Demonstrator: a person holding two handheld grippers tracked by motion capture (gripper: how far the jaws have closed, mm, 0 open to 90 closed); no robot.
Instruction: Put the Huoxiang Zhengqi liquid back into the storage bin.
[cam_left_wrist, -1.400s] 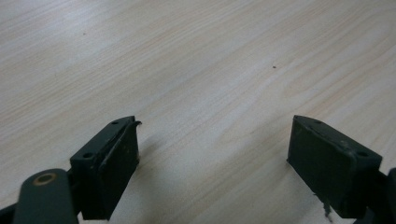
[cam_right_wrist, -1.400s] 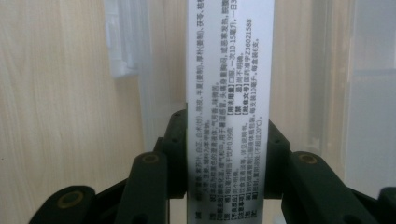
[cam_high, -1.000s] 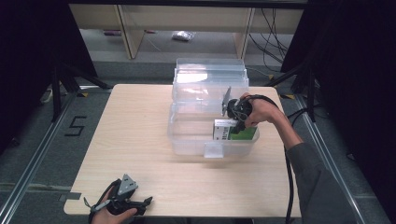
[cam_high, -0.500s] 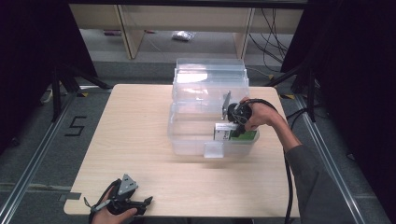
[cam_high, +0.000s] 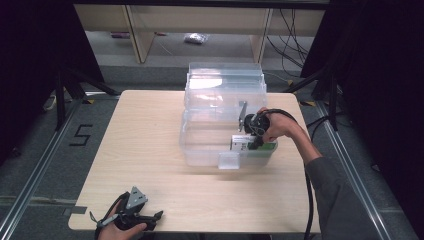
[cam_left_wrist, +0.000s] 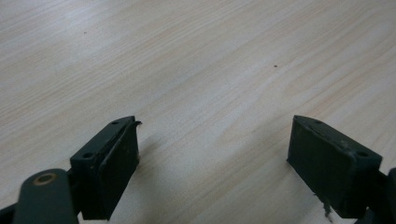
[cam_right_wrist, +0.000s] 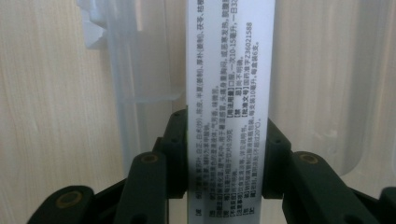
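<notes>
Pale wood-grain laminate covers the table (cam_high: 150, 150), which stands on a grey floor with wooden shelving behind it. On the far half of the table sits a clear plastic storage box (cam_high: 210, 145) with a clear lid (cam_high: 225, 82) tilted up behind it.

A long, flat white and green cardboard carton (cam_high: 247, 145) is held low inside the near right part of the clear box, close to its front wall. In the right gripper view the carton's narrow white face (cam_right_wrist: 228, 70) is seen printed with fine rows of black characters running along its length, and the box's translucent walls are seen on both sides of it. In the high view a green band shows along the carton's side.

The right tool (cam_high: 253, 134) is clenched on this carton, its black pads pressed against the two opposite long faces. The left tool (cam_high: 137, 220) is rested at the near left edge of the table, its black pads (cam_left_wrist: 119, 161) spread wide over bare wood with nothing between them.
</notes>
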